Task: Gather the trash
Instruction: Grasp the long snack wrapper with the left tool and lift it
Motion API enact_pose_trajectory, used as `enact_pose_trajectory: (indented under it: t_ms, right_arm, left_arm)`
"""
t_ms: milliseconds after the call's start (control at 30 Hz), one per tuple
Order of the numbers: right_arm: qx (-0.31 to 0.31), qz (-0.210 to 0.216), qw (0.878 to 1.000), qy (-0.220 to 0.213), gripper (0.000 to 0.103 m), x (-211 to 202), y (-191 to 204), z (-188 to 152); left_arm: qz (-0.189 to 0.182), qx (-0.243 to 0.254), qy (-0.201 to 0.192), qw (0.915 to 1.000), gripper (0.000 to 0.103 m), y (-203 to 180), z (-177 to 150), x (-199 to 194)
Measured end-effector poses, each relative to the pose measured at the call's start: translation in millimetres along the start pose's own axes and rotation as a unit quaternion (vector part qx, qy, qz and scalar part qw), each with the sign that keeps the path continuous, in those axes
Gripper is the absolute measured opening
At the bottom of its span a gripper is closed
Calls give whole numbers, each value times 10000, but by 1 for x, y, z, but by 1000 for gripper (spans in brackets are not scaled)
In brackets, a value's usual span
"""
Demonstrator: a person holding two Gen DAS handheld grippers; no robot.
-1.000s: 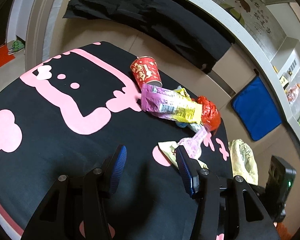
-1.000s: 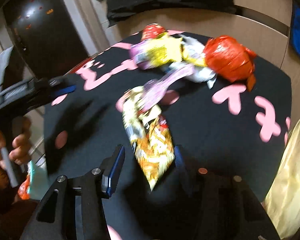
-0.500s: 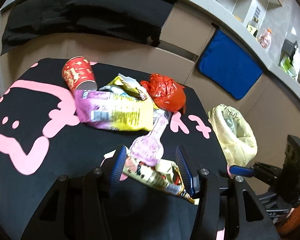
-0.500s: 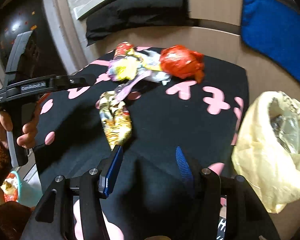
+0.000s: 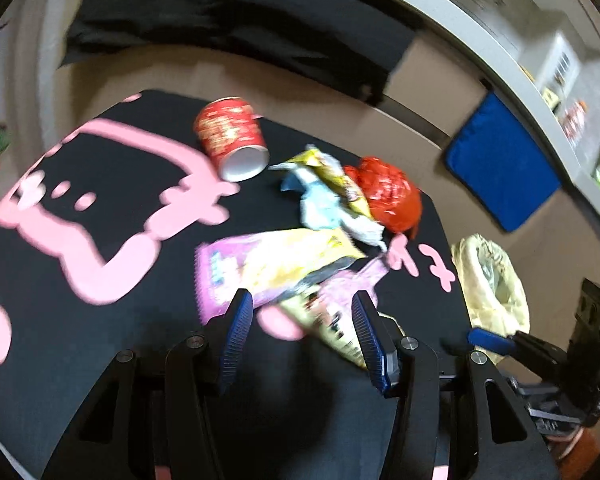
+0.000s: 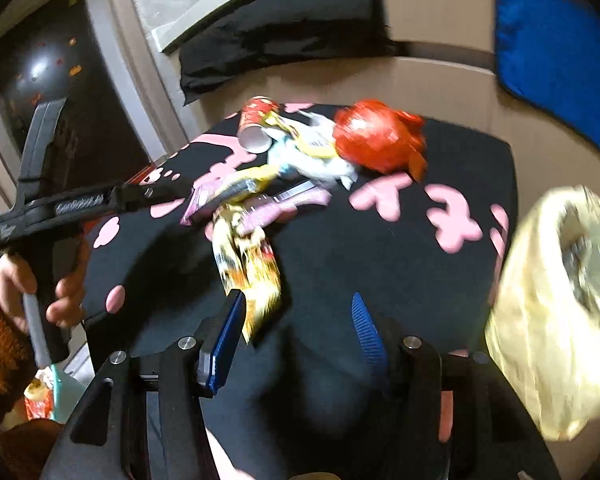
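Observation:
Trash lies on a black table with pink shapes (image 5: 80,248): a red paper cup (image 5: 232,140) on its side, a crumpled red bag (image 5: 392,192), a purple-yellow wrapper (image 5: 268,272), a pink wrapper (image 5: 352,284) and an orange-yellow snack bag (image 6: 248,264). My left gripper (image 5: 302,334) is open just over the wrappers; it also shows in the right wrist view (image 6: 168,194). My right gripper (image 6: 298,334) is open and empty, near the snack bag's near end. A yellow plastic bag (image 6: 560,292) hangs off the table's right edge.
A black cloth (image 5: 228,32) lies on the bench behind the table. A blue cushion (image 5: 500,168) leans on the wall at right. The table's right edge (image 6: 508,200) is next to the yellow bag.
My left gripper has swung over the wrapper pile, and the purple-yellow wrapper has shifted nearer to it. My right gripper has pulled back from the snack bag, bringing the yellow bag into view.

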State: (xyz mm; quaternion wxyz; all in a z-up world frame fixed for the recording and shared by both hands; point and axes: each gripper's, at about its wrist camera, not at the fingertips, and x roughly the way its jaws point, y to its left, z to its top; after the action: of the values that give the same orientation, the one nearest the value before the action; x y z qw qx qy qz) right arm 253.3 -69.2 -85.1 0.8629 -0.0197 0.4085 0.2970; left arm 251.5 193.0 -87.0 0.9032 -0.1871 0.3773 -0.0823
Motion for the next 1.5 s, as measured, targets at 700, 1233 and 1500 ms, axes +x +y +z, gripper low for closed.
enact_pose_trajectory:
  t_ms: [700,1233,1500]
  right_arm:
    - [-791,493,9950,350,49,34,93,14]
    - [609,-534,9965,-210,52,-23,-18,-15]
    - [855,301,9956,217,53,35,-4,17]
  left_arm:
    - [-295,-822,-32,9962,52,57,-44,-43]
    - [83,-876,349,9955,35,-18,-49,19]
    - [215,-851,-39,9961,28,21,-42,-20]
